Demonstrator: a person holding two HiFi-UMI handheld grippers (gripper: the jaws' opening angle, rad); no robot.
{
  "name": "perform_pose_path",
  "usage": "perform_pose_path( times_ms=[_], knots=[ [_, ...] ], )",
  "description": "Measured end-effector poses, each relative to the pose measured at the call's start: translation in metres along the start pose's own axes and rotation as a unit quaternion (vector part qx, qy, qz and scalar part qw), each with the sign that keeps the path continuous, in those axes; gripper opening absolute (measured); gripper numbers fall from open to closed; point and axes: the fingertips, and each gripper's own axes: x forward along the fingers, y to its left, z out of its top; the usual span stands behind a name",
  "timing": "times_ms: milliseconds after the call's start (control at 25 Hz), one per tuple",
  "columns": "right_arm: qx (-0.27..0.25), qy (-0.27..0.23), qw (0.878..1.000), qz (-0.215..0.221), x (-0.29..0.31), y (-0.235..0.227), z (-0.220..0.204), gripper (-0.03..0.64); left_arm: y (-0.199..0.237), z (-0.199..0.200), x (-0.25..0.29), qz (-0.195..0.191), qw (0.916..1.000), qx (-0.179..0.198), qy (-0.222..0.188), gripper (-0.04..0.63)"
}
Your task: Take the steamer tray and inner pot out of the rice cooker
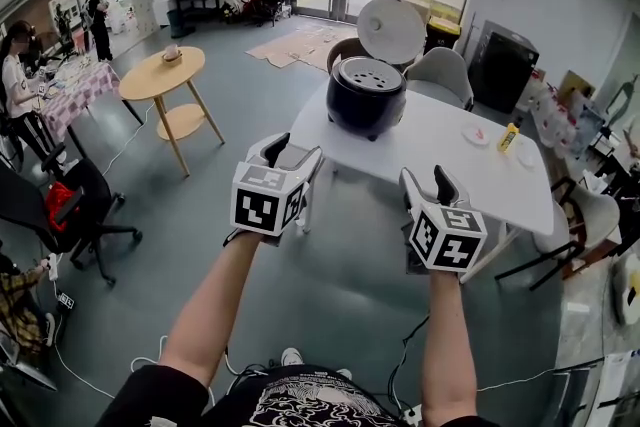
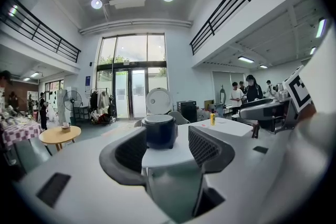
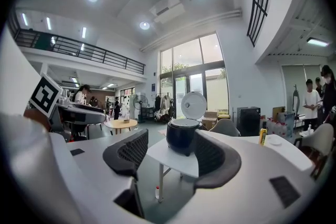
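Nothing's out yet: the rice cooker [image 1: 366, 95], glossy, dark and round-bellied, sits upper centre on the smooth white table [image 1: 450, 150] with its round white lid [image 1: 391, 30] tipped up. The pale steamer tray [image 1: 366, 73], dotted with holes, fills the mouth, and I reckon the inner pot is hidden beneath. My left gripper [image 1: 297, 148] and right gripper [image 1: 425, 177] are both spread wide, empty, well short of it.

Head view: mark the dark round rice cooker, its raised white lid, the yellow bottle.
dark round rice cooker [image 1: 365, 105], head view, front wall
raised white lid [image 1: 392, 30], head view, centre
yellow bottle [image 1: 509, 137], head view, body
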Motion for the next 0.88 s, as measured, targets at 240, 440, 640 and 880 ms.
perform_pose_path(
  times_ms=[240, 440, 640, 880],
  knots=[
    [0.004, 0.003, 1.000, -0.011, 0.017, 0.003, -0.006, 0.333, 0.020, -0.009, 0.013, -0.003, 0.9999, -0.014, 0.000, 0.300],
    [0.005, 0.009, 1.000, -0.021, 0.036, 0.016, -0.007, 0.356, 0.045, -0.013, 0.022, -0.008, 0.9998, -0.018, 0.000, 0.347],
    [0.005, 0.011, 1.000, -0.028, 0.050, 0.030, -0.007, 0.368, 0.069, -0.015, 0.029, -0.015, 0.9997, -0.018, 0.001, 0.364],
    [0.007, 0.010, 0.999, -0.035, 0.071, 0.035, -0.011, 0.368, 0.086, -0.022, 0.044, -0.022, 0.9997, -0.011, 0.001, 0.364]
  ],
)
